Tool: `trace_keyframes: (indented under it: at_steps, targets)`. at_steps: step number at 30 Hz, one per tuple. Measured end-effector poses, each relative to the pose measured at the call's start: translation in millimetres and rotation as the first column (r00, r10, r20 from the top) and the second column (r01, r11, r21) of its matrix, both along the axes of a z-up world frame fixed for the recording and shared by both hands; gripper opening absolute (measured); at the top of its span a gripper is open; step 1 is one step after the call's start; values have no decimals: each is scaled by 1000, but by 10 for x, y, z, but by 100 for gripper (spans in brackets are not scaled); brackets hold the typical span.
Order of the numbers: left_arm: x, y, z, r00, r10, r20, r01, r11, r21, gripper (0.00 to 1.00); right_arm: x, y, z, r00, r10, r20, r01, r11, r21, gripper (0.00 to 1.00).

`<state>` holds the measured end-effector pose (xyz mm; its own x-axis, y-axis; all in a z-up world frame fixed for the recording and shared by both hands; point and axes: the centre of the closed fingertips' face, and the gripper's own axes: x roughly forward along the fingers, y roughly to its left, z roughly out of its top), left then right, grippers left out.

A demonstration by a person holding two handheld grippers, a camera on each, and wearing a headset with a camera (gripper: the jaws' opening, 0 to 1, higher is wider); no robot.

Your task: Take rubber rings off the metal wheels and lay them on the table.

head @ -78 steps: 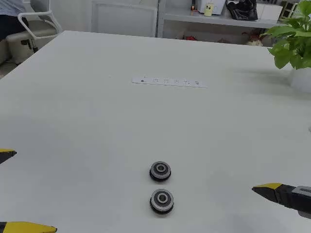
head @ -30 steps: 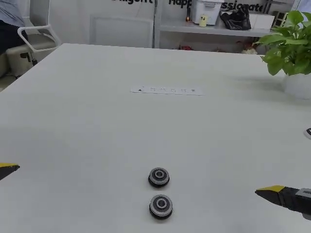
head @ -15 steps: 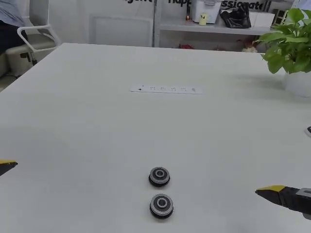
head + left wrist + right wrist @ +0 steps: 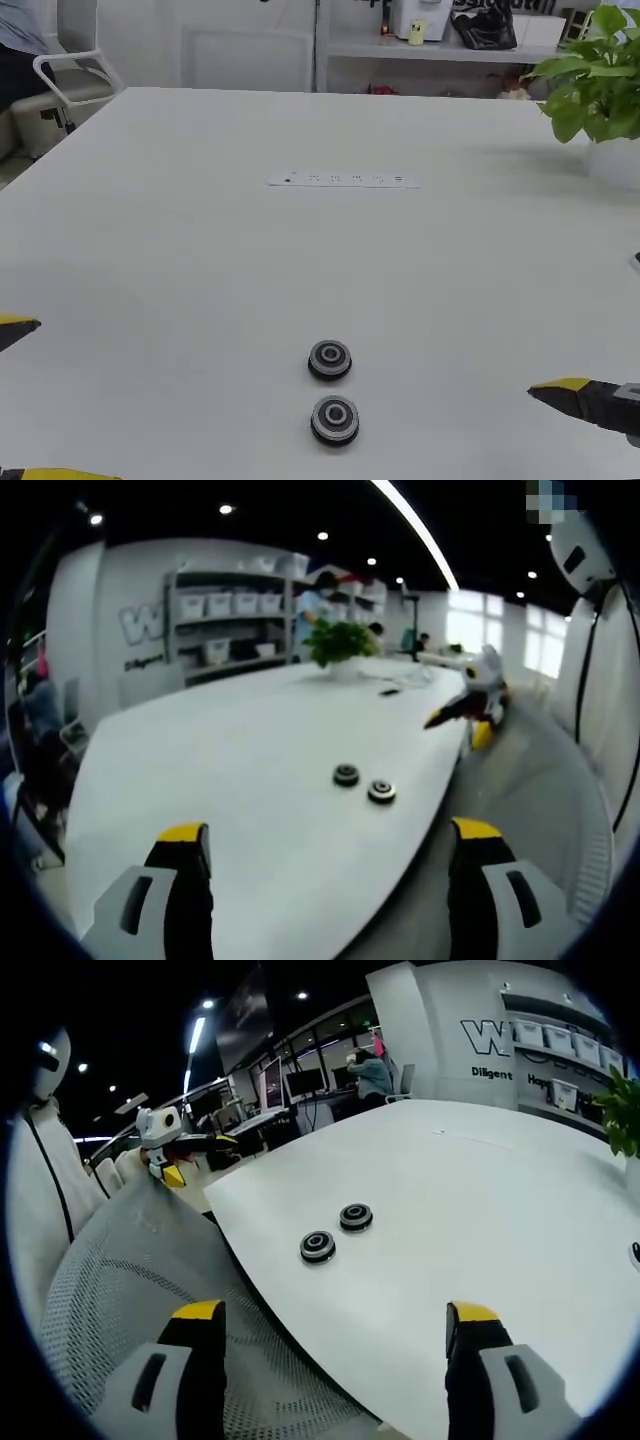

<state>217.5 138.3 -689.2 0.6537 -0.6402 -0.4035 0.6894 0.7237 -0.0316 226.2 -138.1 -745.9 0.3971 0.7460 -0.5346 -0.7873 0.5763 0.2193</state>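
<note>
Head view: found near wheel (image 4: 334, 419) untouched, ring (image 4: 334, 438) on. Held left gripper (image 4: 330, 830) and right gripper (image 4: 334, 1309) spread wide. Seemed best to pin it, then peel.

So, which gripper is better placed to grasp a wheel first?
Probably the right gripper: in its own view the metal wheels look larger, so nearer, than from the left gripper. The margin is small; both grippers are open, touching nothing.
</note>
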Motion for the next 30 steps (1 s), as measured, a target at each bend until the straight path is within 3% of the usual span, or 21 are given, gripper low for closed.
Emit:
trace_keyframes:
  at_steps: [16, 30]
  targets:
    - [13, -114, 29, 999, -34, 0, 34, 999, 17, 100, -1, -16, -15, 1000, -7, -1, 7, 1000, 8, 86]
    - [38, -222, 130, 997, -68, 20, 68, 997, 32, 100, 49, 20, 24, 1000, 15, 6, -15, 1000, 11, 85]
